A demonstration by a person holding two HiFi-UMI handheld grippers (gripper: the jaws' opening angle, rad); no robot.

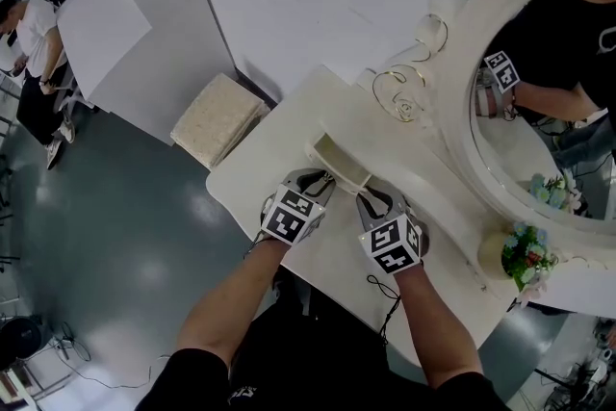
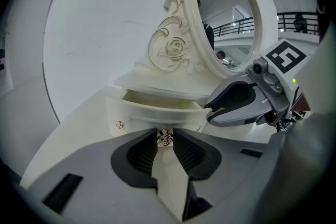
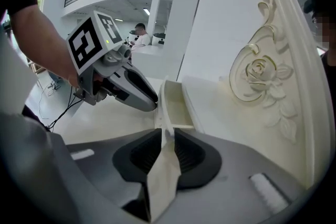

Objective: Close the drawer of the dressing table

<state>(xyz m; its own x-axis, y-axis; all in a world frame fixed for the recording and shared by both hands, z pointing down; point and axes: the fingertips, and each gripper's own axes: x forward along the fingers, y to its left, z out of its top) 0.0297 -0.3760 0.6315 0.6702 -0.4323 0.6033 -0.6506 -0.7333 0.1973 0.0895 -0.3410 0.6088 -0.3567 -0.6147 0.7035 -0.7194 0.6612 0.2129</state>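
The drawer (image 1: 339, 161) stands pulled out from the low cabinet under the mirror (image 1: 539, 130), over the cream tabletop (image 1: 274, 140). I can see into its box from above and from the right gripper view.

My left claw (image 2: 165, 134) is at the drawer's front, angled downward. Its two dark pads are pinching the small metal knob (image 2: 164, 137) in the middle of the front panel, one pad on either side of it. A second little knob shows further left on the same panel.

My right claw (image 3: 167, 132) comes in from the drawer's right end, also tilted down. Its pads are closed on the thin edge of the front panel, which fills the narrow gap between the tips. The drawer box runs away from that panel toward the carved rose on the mirror frame.

From above, both claws sit side by side just in front of the drawer, left at its face and right at its end, nearly touching each other.

A vase of flowers (image 1: 527, 255) stands on the tabletop to the right, well apart from the drawer. A padded stool (image 1: 219, 118) sits on the floor beyond the table's left corner.
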